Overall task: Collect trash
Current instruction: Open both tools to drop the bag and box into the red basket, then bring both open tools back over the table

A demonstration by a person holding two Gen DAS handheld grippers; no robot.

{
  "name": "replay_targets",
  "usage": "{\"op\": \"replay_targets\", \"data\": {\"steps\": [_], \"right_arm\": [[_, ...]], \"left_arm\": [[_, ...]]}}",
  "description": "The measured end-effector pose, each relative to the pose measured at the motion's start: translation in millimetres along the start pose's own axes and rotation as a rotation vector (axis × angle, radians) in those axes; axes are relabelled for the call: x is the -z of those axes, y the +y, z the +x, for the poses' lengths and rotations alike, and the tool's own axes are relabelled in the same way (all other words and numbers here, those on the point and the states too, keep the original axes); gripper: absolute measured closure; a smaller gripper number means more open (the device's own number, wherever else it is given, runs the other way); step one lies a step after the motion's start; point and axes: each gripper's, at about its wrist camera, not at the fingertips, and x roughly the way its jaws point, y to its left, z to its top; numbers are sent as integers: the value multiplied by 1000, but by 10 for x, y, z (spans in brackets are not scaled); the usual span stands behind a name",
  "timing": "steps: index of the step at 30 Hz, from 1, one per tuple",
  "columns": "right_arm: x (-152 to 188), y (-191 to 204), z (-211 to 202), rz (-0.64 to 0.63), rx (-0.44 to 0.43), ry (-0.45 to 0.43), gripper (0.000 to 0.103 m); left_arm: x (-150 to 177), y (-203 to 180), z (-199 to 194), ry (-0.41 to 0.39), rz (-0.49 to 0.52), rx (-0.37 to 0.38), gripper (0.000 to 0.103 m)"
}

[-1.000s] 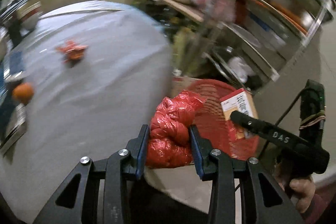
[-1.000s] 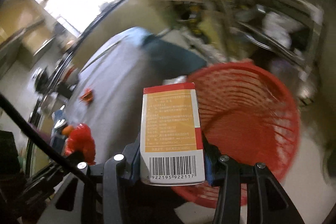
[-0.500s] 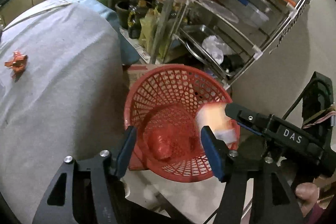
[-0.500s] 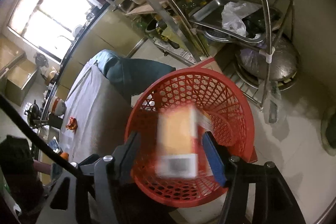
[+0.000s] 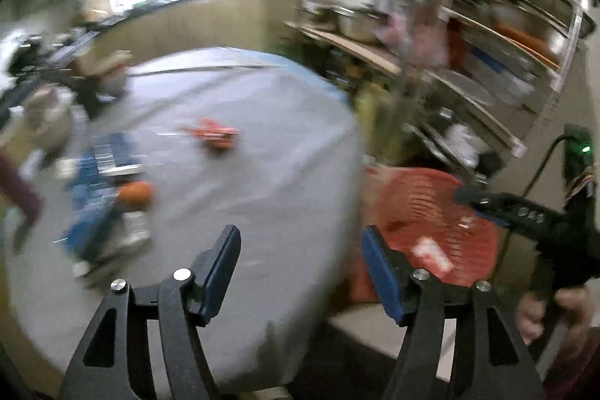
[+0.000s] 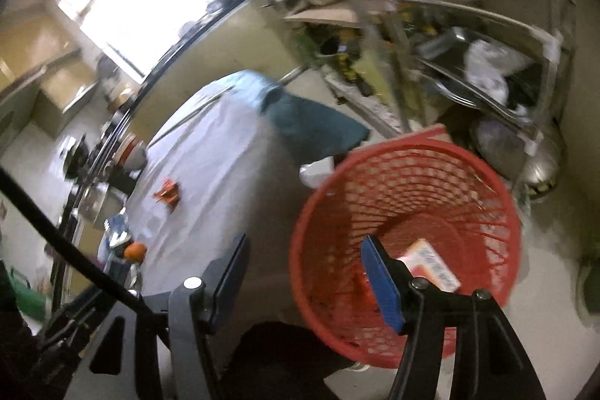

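Observation:
A red mesh basket [image 6: 412, 152] stands on the floor beside the grey-clothed table [image 5: 262, 194]. The orange-and-white carton [image 6: 431, 263] lies inside it. My right gripper [image 6: 305, 242] hovers above the basket's near rim, open, with nothing between its blue pads. My left gripper [image 5: 300, 235] is over the table's edge with its jaws opening and nothing between them. On the cloth lie a crumpled orange-red wrapper [image 5: 213, 135] and a small orange round thing [image 5: 135, 194]. Blur hides the red bag in the basket.
A metal rack [image 5: 487, 81] loaded with pots, trays and bottles stands behind the basket. Blue packets [image 5: 108, 152] and other clutter line the table's left side. A person's hand [image 5: 543, 310] holds the right gripper's handle at the lower right.
The left gripper let the red bag fall into the basket, the right let the carton fall. Both now stand open and have risen; the left view has swung back toward the table.

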Motion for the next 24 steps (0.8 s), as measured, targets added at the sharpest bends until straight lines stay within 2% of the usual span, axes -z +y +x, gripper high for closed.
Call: {"op": "replay_targets", "data": {"steps": [11,16,24], "right_arm": [[297,1271,227,-266,-78,65,38],[495,1719,292,-379,-82,89,38],[752,2262,410,-512,-75,110,38]], "left_arm": [[552,1335,-538,-13,-259,-290,34],[786,1790,-716,-16,-359,-343,33],[1036,2337,-873,-20,-433,-418,33]]}}
